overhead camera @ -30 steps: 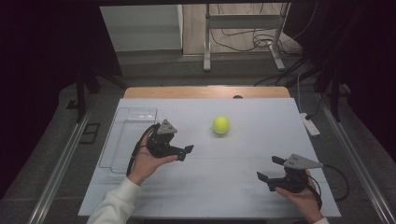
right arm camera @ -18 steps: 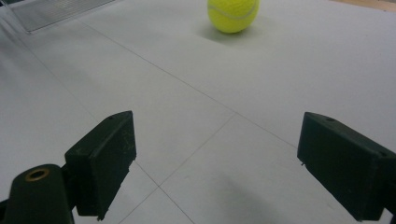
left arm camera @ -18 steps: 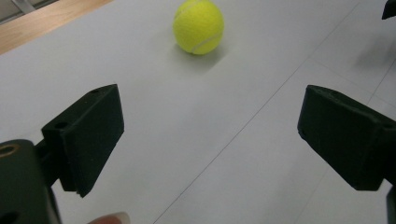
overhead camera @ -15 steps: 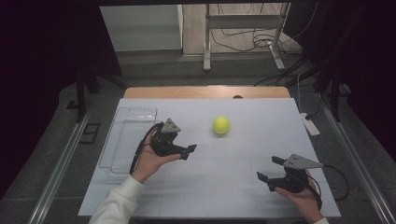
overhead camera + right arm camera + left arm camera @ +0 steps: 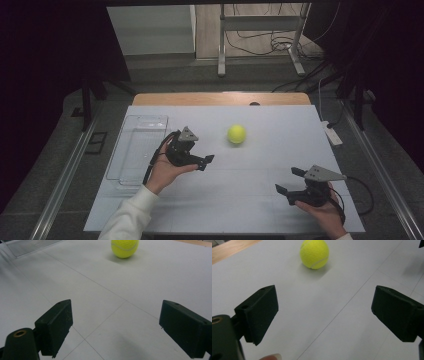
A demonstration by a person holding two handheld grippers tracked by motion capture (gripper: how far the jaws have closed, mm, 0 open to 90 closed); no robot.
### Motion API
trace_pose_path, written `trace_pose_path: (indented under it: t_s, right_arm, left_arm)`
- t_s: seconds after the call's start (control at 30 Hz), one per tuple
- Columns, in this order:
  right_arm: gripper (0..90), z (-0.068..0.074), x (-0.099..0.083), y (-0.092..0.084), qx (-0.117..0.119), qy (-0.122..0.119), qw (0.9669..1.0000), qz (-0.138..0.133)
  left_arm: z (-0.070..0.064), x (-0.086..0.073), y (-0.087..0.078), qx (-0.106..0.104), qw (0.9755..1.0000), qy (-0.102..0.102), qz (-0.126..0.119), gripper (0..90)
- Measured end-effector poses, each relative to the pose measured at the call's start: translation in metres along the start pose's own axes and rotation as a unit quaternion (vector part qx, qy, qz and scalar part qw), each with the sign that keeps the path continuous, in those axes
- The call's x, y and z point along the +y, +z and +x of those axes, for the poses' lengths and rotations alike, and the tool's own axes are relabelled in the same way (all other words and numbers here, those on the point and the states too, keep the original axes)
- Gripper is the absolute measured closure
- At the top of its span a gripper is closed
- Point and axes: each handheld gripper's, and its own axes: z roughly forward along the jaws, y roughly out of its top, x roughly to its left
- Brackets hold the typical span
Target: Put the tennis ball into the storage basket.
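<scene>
- Right gripper (image 5: 292, 181), lower right of the high view: held in a hand at the near table edge, jaws wide apart, nothing between them. Grey three-cornered plate on top; cable trails off toward the right.
- Right gripper view: both black jaws rise from the bottom corners, white sheet bare between them; tennis ball (image 5: 124, 248) at top centre, well apart.
- Left gripper (image 5: 206, 162), left of centre in the high view: held in a hand with a white sleeve (image 5: 129, 215), jaws wide, empty, pointing right toward the ball.
- Left gripper view: ball (image 5: 314, 253) at top centre, ahead of the jaws, not between them.
- Tennis ball (image 5: 236, 134), yellow-green with a white seam, rests on the sheet just above frame centre. No brand legible.
- Clear plastic tray (image 5: 134, 152), left of the left gripper, lying on the sheet.
- Surface: white sheet (image 5: 260, 200) with faint thin lines, over a wooden table (image 5: 220, 98) showing at the far edge.
- White power strip (image 5: 332, 135) off the sheet's right edge.
- Room: dark; grey floor, metal stand legs (image 5: 220, 55) and loose cables at the top.
</scene>
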Motion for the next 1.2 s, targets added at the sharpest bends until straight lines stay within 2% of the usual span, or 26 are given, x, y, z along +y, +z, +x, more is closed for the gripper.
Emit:
trace_pose_path:
  t_s: [0.63,1.2]
  right_arm:
    - [12.0,-0.001,0.000,0.000,-0.002,0.000,1.0000,0.001]
    - [12.0,-0.002,-0.001,0.000,-0.004,0.001,1.0000,0.002]
  left_arm:
    - [-0.001,0.011,0.015,-0.010,0.9999,0.006,0.001,8.7]
    - [0.003,0.015,0.025,-0.008,0.9999,0.006,0.008,8.7]
